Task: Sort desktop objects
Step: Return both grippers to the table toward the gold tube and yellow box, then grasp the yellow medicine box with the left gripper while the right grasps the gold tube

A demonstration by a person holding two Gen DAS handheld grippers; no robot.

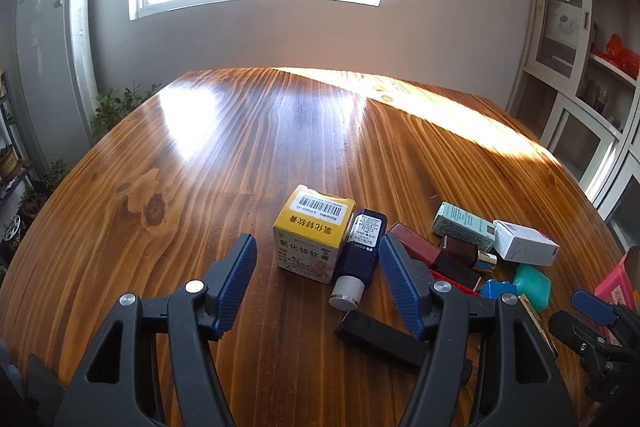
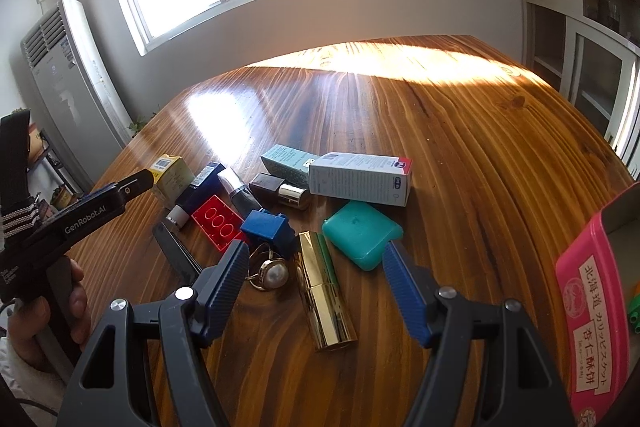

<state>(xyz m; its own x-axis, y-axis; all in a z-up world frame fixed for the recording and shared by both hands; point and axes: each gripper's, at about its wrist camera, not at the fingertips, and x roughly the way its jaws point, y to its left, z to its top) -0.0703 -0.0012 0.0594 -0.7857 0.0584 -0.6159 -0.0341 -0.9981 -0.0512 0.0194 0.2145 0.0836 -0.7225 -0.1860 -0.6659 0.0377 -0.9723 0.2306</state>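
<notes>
My left hand-held gripper [image 1: 318,281] is spread wide, holding nothing — yellow ointment box [image 1: 312,233] and navy bottle [image 1: 358,257] lie on the surface betw. its fingers. Right hand-held gripper [image 2: 314,285] also wide open, empty, w/ gold lipstick tube [image 2: 325,291] betw. its fingers, pearl ring [image 2: 272,273] beside.

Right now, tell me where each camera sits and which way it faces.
Left wrist: on the left gripper, facing across the wooden table toward the window; looks at the yellow box and navy bottle; shows its open fingers, plus the right gripper at the right edge.
Right wrist: on the right gripper, facing the same wall, over the gold tube; shows its open fingers, the left gripper and left hand.
Shared: yellow box, navy bottle, teal case, table.
</notes>
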